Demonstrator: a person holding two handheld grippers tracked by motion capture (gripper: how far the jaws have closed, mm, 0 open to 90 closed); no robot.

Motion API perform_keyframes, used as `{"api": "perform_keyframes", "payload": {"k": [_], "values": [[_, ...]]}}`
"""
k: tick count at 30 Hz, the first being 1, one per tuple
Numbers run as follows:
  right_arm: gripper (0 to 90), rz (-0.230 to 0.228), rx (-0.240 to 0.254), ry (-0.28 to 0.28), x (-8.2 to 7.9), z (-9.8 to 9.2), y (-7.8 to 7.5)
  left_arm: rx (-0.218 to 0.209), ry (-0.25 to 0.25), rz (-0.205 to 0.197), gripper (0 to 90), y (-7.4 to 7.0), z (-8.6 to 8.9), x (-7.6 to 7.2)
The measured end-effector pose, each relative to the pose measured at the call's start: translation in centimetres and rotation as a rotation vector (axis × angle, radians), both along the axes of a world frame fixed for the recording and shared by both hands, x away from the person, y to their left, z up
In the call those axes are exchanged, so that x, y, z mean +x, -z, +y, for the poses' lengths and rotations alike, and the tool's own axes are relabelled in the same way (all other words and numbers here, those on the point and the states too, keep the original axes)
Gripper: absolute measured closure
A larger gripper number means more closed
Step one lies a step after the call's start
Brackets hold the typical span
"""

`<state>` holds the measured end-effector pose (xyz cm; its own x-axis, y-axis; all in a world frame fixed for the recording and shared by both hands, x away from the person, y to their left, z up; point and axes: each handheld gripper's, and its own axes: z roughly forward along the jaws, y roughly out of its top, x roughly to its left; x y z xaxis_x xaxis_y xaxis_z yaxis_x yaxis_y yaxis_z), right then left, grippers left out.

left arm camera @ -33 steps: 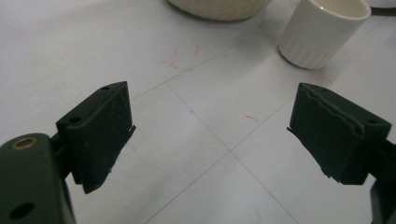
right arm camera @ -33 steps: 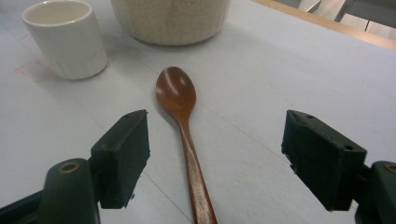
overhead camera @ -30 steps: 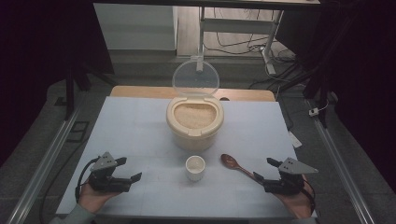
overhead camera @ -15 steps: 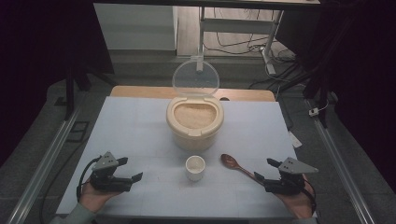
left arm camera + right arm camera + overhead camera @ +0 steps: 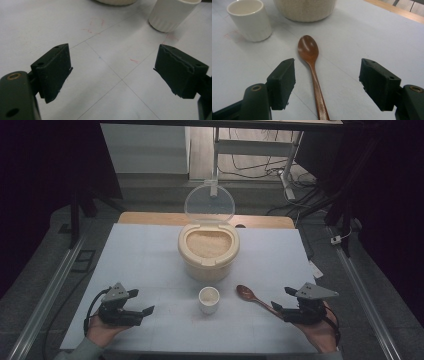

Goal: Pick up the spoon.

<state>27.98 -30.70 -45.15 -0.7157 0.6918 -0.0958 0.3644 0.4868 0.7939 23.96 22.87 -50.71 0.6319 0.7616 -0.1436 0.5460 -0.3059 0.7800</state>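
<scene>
**Both grippers spread wide at the near edge, spoon between the right jaws**

Your left gripper (image 5: 134, 306) sits at the near left of the pale table (image 5: 145, 255), cradled in your left hand (image 5: 102, 330), its jaws spread wide with nothing between them. In the left gripper view they frame bare tabletop marked with thin lines and faint red smudges, and the small white cup (image 5: 172, 13) stands beyond the right-hand jaw, well apart from it.

Moving across, that cup (image 5: 209, 299) stands near the front middle of the table, upright. Just behind it is the cream rice container (image 5: 208, 251), filled with pale grains, its clear round lid (image 5: 209, 204) tipped up at the back.

To the right of the cup lies the wooden spoon (image 5: 252, 297), flat on the table, bowl towards the container and handle running back towards your right gripper (image 5: 281, 302). In the right gripper view the jaws stand wide open either side of the spoon's handle (image 5: 318, 92), touching nothing; the bowl lies ahead of them. Your right hand (image 5: 320, 332) rests at the near right edge
</scene>
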Motion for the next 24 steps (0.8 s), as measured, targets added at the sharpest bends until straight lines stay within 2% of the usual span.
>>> {"api": "perform_keyframes", "payload": {"k": [5, 6, 9, 13, 16, 17, 18, 19, 20, 24], "values": [[29.8, 0.037, -0.036, 0.000, 0.5, 0.7, -0.7, 0.004, 0.004, 0.003, 13.4, 0.0, -0.1, 0.0], [30.0, 0.055, -0.068, -0.006, 0.8, 1.1, -1.1, 0.007, 0.005, 0.005, 13.4, 0.1, -0.1, 0.1], [30.1, 0.106, -0.106, -0.010, 1.4, 1.8, -1.6, 0.007, 0.005, 0.007, 13.4, 0.1, -0.1, 0.1], [30.4, 0.196, -0.184, -0.033, 2.4, 2.9, -2.0, 0.012, 0.010, 0.015, 13.2, 0.3, -0.2, 0.2], [31.1, 0.269, -0.270, -0.055, 3.2, 4.0, -1.7, 0.016, 0.014, 0.019, 13.0, 0.4, -0.2, 0.2], [31.1, 0.269, -0.270, -0.055, 3.2, 4.0, -1.7, 0.016, 0.014, 0.019, 12.9, 0.4, -0.2, 0.2], [31.6, 0.316, -0.320, -0.065, 3.7, 4.7, -1.3, 0.017, 0.014, 0.021, 12.9, 0.4, -0.3, 0.2], [31.7, 0.330, -0.342, -0.068, 3.9, 5.0, -1.0, 0.020, 0.016, 0.024, 12.9, 0.4, -0.3, 0.2], [32.0, 0.341, -0.357, -0.071, 4.1, 5.2, -0.8, 0.020, 0.015, 0.024, 12.8, 0.5, -0.3, 0.2], [32.9, 0.365, -0.362, -0.075, 4.6, 5.5, -0.2, 0.024, 0.017, 0.025, 12.7, 0.5, -0.3, 0.3]]}}
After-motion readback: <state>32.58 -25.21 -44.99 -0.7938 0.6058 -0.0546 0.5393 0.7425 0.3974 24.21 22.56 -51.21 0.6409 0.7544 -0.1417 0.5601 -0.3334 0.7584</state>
